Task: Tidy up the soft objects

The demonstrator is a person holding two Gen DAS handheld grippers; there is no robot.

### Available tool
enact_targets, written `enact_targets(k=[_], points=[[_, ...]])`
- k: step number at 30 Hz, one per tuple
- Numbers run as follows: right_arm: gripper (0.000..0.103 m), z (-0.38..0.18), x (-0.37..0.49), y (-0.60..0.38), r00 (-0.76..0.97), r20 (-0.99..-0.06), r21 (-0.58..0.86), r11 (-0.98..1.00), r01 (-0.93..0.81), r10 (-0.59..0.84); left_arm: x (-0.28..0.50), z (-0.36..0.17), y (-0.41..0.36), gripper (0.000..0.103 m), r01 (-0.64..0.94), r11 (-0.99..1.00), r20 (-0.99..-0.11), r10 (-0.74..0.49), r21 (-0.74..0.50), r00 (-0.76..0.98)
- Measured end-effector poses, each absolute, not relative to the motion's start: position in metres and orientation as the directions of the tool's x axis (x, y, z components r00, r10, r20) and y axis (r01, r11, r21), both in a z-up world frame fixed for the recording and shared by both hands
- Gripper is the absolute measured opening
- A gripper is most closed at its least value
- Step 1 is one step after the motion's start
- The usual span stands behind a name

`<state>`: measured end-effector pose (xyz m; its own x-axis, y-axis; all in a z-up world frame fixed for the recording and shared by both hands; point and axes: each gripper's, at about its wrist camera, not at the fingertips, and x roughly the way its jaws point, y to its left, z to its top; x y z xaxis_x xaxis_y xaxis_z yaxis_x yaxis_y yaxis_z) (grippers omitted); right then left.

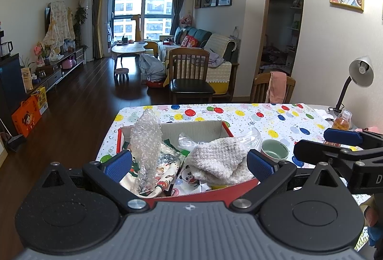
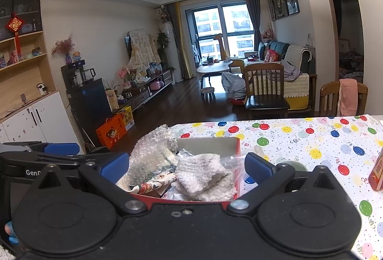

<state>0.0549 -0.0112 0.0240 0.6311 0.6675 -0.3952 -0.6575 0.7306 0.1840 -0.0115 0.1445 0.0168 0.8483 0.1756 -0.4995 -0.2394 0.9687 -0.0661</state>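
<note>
Two tools hang side by side over the near rim of a red cardboard box (image 1: 228, 130) that sits on the counter (image 1: 263, 116). The left tool (image 1: 190, 165) has its jaws wide apart with nothing between them, and the right tool (image 2: 188, 167) is spread just as wide and equally empty. The box already carries the soft things: a twisted sheet of bubble wrap (image 1: 146, 140) standing up at its left side, a fluffy white cloth (image 1: 219, 159) heaped at the right, a clear plastic bag (image 1: 191, 140) behind the cloth, and printed fabric pieces (image 1: 167, 173) underneath.

By my reading, the gathering is largely done, and the step in hand is tidying what sits in the box. The bubble wrap pokes well above the rim, so a sensible next move would be to close one tool on it and press or fold it lower, while the other steadies the box wall. The wrap is springy and light, so it may pop back up or drag the fabric with it.

A balloon-print cloth covers the counter. A green cup (image 1: 274, 151) stands just beside the box's right wall, a small bottle (image 1: 343, 120) and a desk lamp (image 1: 359, 75) farther right. Beyond lie wooden chairs (image 1: 190, 73), dark flooring, a sofa and a large window.
</note>
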Motion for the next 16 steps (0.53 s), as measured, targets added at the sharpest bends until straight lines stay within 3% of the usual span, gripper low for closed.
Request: enact_targets(k=[16], points=[[0.103, 0.022, 0.049, -0.024, 0.707, -0.399, 0.174, 0.806, -0.566, 0.583, -0.010, 0.016, 0.136, 0.103, -0.161, 0.983, -0.494, 0.099, -0.085, 0.864]])
